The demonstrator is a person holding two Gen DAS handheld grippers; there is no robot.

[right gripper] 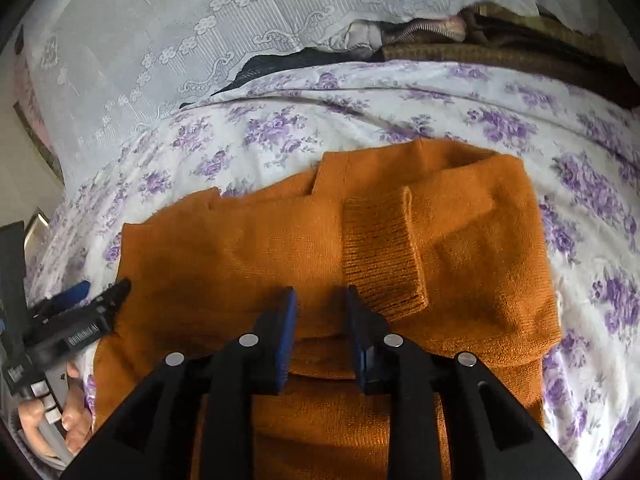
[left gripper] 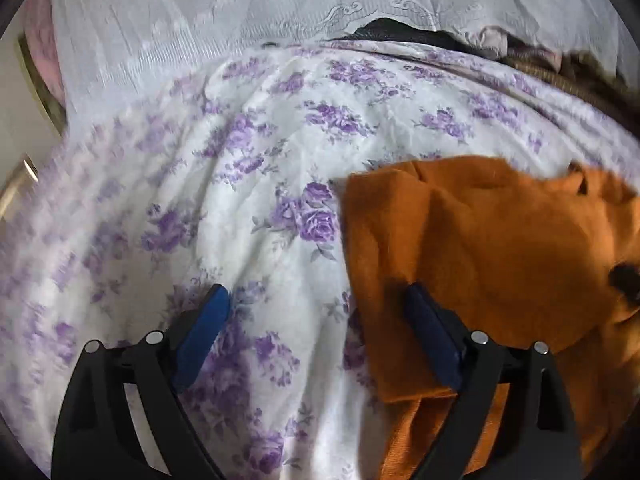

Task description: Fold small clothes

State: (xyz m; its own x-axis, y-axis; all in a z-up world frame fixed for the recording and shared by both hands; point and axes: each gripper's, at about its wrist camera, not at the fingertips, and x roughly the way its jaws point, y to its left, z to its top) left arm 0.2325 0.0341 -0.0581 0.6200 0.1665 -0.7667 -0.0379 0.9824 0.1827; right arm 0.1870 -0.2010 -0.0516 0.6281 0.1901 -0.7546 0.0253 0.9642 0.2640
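Note:
An orange knit sweater (right gripper: 224, 264) lies partly folded on the floral bedsheet (right gripper: 400, 112), and a ribbed sleeve cuff (right gripper: 380, 256) is laid across its body. My right gripper (right gripper: 321, 291) hovers over the sweater's near middle. Its blue pads stand a narrow gap apart, and only the fabric below shows in that gap. My left gripper (left gripper: 318, 292) is wide open at the sweater's (left gripper: 480, 260) left edge, one finger over the sheet and the other over the orange cloth. It appears again in the right wrist view as the left gripper (right gripper: 100, 288), held by a hand (right gripper: 72, 412).
A white lace cover (right gripper: 160, 40) drapes over the far side of the bed. Dark and brown clothes (right gripper: 480, 48) are piled at the back right. Bare floral sheet (left gripper: 200, 200) spreads to the left of the sweater.

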